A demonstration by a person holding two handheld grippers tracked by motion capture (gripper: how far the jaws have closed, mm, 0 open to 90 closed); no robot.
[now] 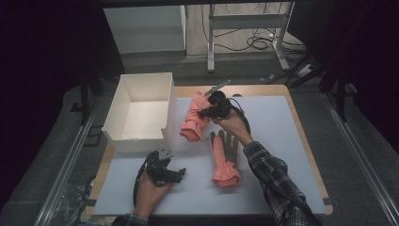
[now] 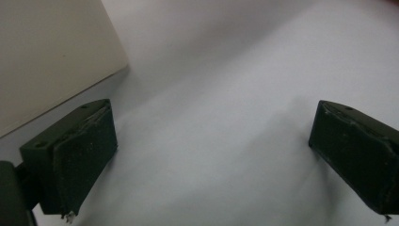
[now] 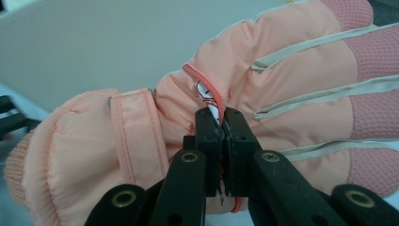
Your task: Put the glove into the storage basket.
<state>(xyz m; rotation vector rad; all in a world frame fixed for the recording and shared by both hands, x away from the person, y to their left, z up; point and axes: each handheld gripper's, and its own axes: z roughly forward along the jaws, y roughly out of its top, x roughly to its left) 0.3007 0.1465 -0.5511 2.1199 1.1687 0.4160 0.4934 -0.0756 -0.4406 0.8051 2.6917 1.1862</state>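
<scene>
glove (image 3: pixel 291 89) fingertips cut off by frame edge, fabric hidden between fingers (image 3: pixel 209 136)

white mat (image 1: pixel 277 141) covers the table; box (image 1: pixel 141 113) and, seemingly, two gloves (image 1: pixel 225 162) lie there.

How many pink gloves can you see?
2. One glove is pinched in the right gripper beside the white box. The other glove lies flat on the table nearer the person. None seems hidden in the box.
</scene>
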